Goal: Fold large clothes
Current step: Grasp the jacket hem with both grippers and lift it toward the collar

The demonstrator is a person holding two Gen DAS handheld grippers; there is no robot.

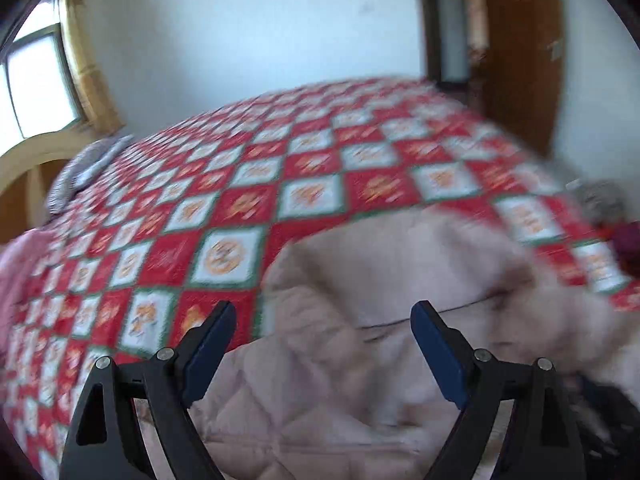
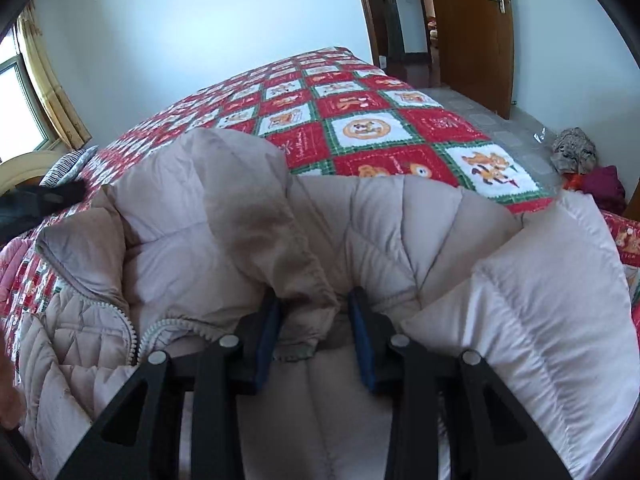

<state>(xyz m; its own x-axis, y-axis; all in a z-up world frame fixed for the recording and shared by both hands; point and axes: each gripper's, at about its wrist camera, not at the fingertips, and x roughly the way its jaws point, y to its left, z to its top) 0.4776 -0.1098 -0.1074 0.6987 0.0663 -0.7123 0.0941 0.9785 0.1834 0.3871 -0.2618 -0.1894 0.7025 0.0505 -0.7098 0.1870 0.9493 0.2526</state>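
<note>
On the checked bedspread [image 2: 360, 116] a padded jacket [image 2: 224, 248] was spread, its sleeve cuff [image 2: 308, 300] pinched by the right gripper [image 2: 314, 312] for folding across, while the left gripper [image 1: 323, 312] was held wide and empty.

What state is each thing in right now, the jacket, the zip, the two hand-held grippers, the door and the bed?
Jacket: rumpled on the bed, not yet folded.
Zip: undone.
Sleeve: pinched at the cuff end.
Left hand-held gripper: open, empty, over the jacket.
Right hand-held gripper: shut on the sleeve.
Door: open.
Bed: covered by a red checked quilt.
</note>
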